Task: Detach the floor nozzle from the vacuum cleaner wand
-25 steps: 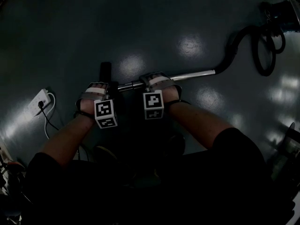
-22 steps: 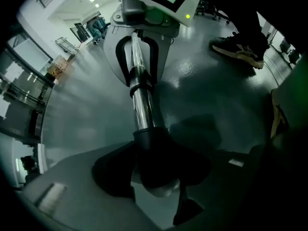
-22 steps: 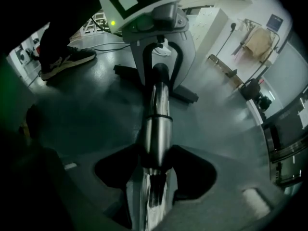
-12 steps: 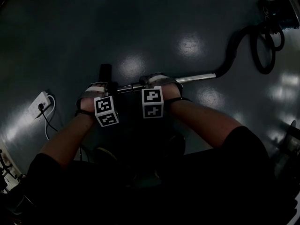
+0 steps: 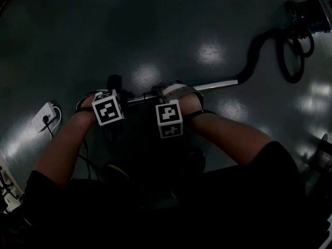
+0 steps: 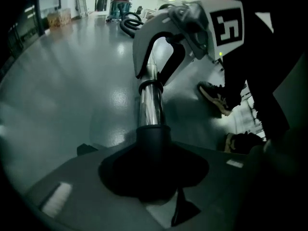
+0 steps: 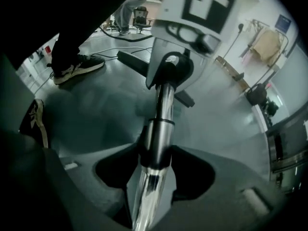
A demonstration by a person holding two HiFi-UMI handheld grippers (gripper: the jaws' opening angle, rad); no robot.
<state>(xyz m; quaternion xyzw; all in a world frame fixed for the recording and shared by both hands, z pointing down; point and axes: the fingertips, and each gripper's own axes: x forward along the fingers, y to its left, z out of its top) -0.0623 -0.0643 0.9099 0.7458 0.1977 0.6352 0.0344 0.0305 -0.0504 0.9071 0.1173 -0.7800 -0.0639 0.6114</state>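
Note:
In the head view the chrome wand [image 5: 212, 85] runs across the dark floor from the black hose to my hands. Its left end enters the black neck [image 6: 154, 134] of the floor nozzle [image 5: 114, 82]. My left gripper [image 6: 154, 177] has this neck between its jaws, which are closing on it. My right gripper [image 7: 149, 186] is shut on the chrome wand [image 7: 161, 114], just right of the joint. In the right gripper view the left gripper [image 7: 168, 66] clasps the wand's end, with black parts of the nozzle [image 7: 132, 61] behind it.
A black hose [image 5: 254, 51] curves from the wand to coils [image 5: 293, 56] at the far right. At the left a white power strip [image 5: 42, 113] lies with its cable. The person's shoes [image 6: 214, 97] stand close beside the wand.
My left gripper has rolled, and its marker cube has shifted left and up. The right gripper and the wand end have lifted slightly. The hold on the wand stays.

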